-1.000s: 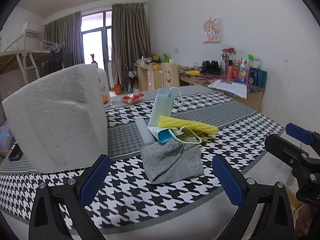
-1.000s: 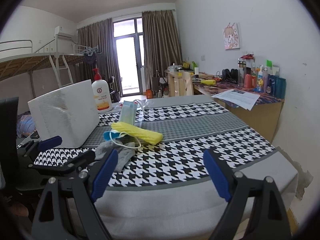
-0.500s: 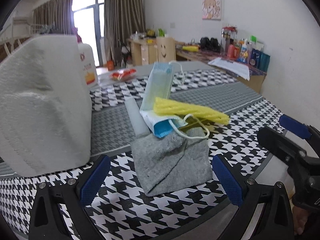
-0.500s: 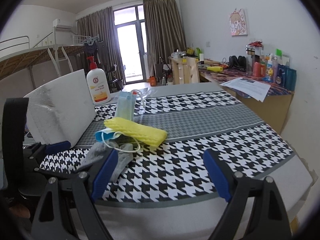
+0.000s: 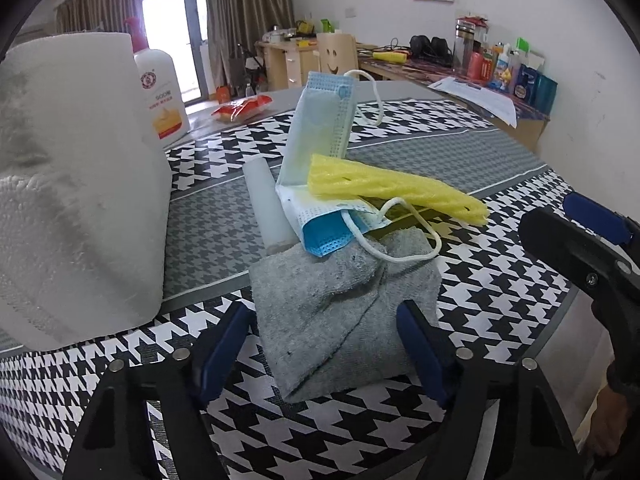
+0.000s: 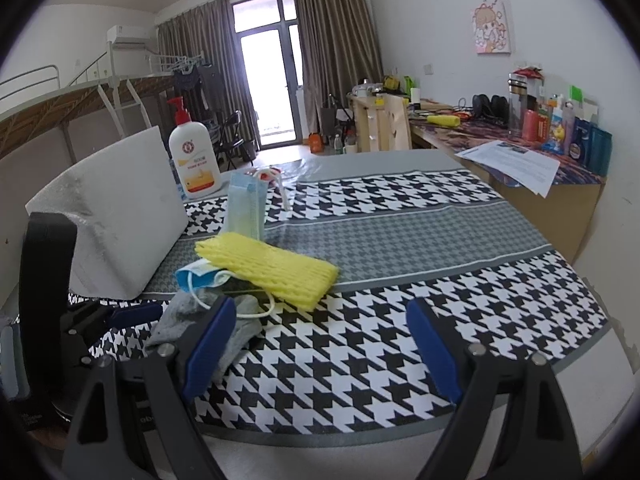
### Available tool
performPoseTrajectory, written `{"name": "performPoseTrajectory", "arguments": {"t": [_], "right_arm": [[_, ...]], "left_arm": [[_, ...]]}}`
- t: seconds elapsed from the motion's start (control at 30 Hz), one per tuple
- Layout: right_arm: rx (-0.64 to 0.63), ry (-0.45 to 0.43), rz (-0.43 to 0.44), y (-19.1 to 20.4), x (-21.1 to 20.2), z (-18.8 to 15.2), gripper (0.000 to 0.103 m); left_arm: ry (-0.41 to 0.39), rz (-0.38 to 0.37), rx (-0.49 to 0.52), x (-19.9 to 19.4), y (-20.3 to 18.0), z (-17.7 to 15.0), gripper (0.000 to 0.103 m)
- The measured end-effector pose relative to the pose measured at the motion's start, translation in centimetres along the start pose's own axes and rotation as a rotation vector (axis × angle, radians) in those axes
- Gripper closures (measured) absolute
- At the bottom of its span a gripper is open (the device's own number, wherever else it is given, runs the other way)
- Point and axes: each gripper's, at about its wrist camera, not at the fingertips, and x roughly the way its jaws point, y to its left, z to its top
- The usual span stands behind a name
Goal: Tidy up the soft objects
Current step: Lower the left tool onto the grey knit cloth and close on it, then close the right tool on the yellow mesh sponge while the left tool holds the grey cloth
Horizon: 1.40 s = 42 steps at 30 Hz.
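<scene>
The left tool (image 5: pixel 324 344) is sitting around the near end of the gray cloth (image 5: pixel 344 304), and its blue pads have just been closing in, but they are not squeezing the cloth. The cloth is lying on the table (image 5: pixel 500 292), under a blue face mask (image 5: pixel 320 160) and a yellow foam net (image 5: pixel 396 188). The right tool (image 6: pixel 320 344) is hanging wide apart over bare checkered table, holding nothing.

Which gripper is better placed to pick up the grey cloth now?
Left. The left gripper straddles the grey cloth, its jaws just closing in. The right gripper hangs open over bare tablecloth beside it.
</scene>
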Motion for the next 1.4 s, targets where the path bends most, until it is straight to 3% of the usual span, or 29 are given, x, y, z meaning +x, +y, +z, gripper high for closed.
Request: {"name": "performPoseTrajectory", "arguments": {"t": [0.17, 0.23, 0.33, 0.5, 1.03, 1.23, 1.4], "right_arm": [[-0.030, 0.019, 0.011, 0.5, 0.9, 0.7, 0.013], [-0.042, 0.031, 0.012, 0.8, 1.3, 1.1, 0.013], [-0.060, 0.059, 0.025, 1.1, 2.1, 1.6, 0.013], [-0.091, 0.075, 0.037, 1.7, 2.8, 2.3, 0.013], [-0.092, 0.195, 0.016, 1.5, 7.0, 2.9, 0.014], [-0.083, 0.261, 0.045, 1.5, 8.4, 2.5, 0.039], [-0.078, 0.284, 0.029, 1.4, 9.0, 2.2, 0.053]], "left_arm": [[-0.005, -0.021, 0.006, -0.1, 0.0, 0.1, 0.040], [-0.014, -0.039, 0.020, -0.3, -0.2, 0.0, 0.057], [-0.020, -0.058, 0.025, -0.4, -0.3, 0.0, 0.071], [-0.023, -0.086, -0.006, -0.4, 0.3, 0.0, 0.083], [-0.025, -0.140, -0.013, -0.7, 0.8, -0.4, 0.084], [-0.025, -0.138, -0.010, -0.7, 0.8, -0.4, 0.084], [-0.025, -0.139, -0.011, -0.7, 0.8, -0.4, 0.084]]}}
